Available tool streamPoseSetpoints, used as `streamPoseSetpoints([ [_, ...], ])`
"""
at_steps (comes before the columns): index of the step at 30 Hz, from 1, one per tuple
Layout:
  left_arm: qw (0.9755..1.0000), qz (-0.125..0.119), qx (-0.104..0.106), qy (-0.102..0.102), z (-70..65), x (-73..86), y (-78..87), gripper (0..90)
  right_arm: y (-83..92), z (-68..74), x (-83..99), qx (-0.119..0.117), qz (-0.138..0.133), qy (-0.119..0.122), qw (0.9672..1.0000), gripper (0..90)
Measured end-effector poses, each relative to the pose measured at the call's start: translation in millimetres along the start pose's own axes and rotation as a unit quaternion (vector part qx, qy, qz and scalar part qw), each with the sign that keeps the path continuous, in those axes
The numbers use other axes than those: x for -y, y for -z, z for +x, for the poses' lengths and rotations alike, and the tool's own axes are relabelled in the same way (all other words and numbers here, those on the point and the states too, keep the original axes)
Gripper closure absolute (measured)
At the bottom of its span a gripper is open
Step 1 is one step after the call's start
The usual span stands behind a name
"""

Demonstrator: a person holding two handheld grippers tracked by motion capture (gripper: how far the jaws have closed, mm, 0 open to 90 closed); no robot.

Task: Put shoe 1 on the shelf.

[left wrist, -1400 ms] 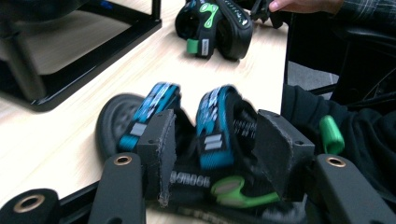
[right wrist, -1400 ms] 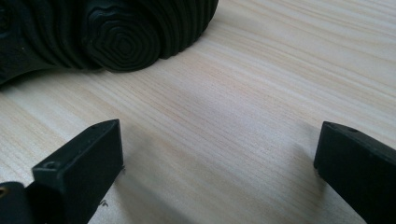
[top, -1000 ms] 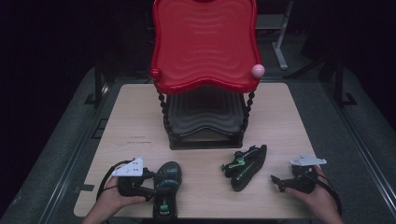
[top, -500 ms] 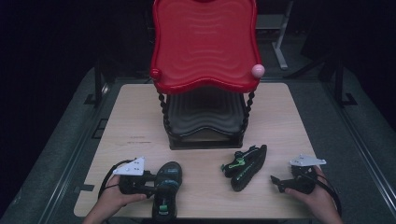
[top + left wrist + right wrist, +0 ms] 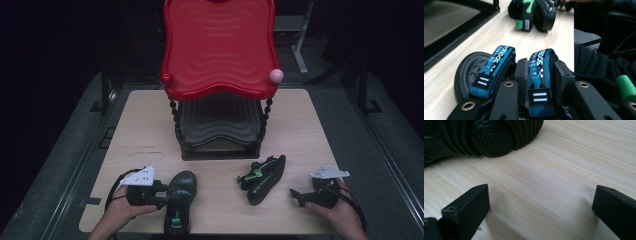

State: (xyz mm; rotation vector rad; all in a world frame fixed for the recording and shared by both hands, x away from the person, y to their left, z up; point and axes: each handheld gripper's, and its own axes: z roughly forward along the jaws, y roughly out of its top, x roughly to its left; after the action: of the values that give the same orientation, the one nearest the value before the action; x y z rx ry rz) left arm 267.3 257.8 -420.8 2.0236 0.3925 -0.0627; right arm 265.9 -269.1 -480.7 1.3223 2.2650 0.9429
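Note:
A black sandal with blue straps lies near the table's front edge, left of centre. My left gripper reaches into it from the left. In the left gripper view the jaws are closed around one blue strap, and my left gripper is shut on it. A second black sandal with green trim lies on its side to the right, also seen as the green-trimmed sandal. My right gripper rests open on the table just right of it, with that sandal's ribbed sole ahead of the right gripper.
A two-tier stand rises at the table's middle back, with a red wavy top tray and a black lower tray. A pink ball sits at the red tray's front right corner. The light wooden table ends close in front of both hands.
My left gripper has edged slightly right, into the blue-strapped sandal. The right gripper and the other sandal have stayed put.

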Motion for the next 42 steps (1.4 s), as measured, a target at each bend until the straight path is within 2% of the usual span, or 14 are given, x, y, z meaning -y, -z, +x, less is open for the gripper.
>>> streamPoseSetpoints([
  [6,0.9997,-0.021,0.008,-0.006,-1.0,-21.7,1.0,67.9,0.0,0.0,0.0,0.000,0.000,0.000,1.0000,0.7],
  [13,0.9979,-0.052,0.036,-0.015,-5.2,-53.1,1.0,68.0,0.0,0.0,0.0,0.000,0.000,0.000,1.0000,0.7],
  [18,0.9963,-0.061,0.049,-0.035,-7.9,-82.2,0.2,68.1,0.0,0.0,0.0,0.000,0.000,0.000,1.0000,0.7],
  [25,0.9940,-0.072,0.065,-0.051,-8.2,-116.2,2.4,68.1,0.0,0.0,0.0,0.000,0.000,0.000,1.0000,0.7],
  [38,0.9901,-0.087,0.070,-0.085,-8.9,-173.3,6.9,68.3,0.1,0.0,0.0,-0.001,0.000,0.000,1.0000,0.7],
  [42,0.9881,-0.095,0.072,-0.096,-8.1,-190.2,9.7,68.3,0.1,0.0,0.0,0.000,0.000,0.000,1.0000,0.7],
])
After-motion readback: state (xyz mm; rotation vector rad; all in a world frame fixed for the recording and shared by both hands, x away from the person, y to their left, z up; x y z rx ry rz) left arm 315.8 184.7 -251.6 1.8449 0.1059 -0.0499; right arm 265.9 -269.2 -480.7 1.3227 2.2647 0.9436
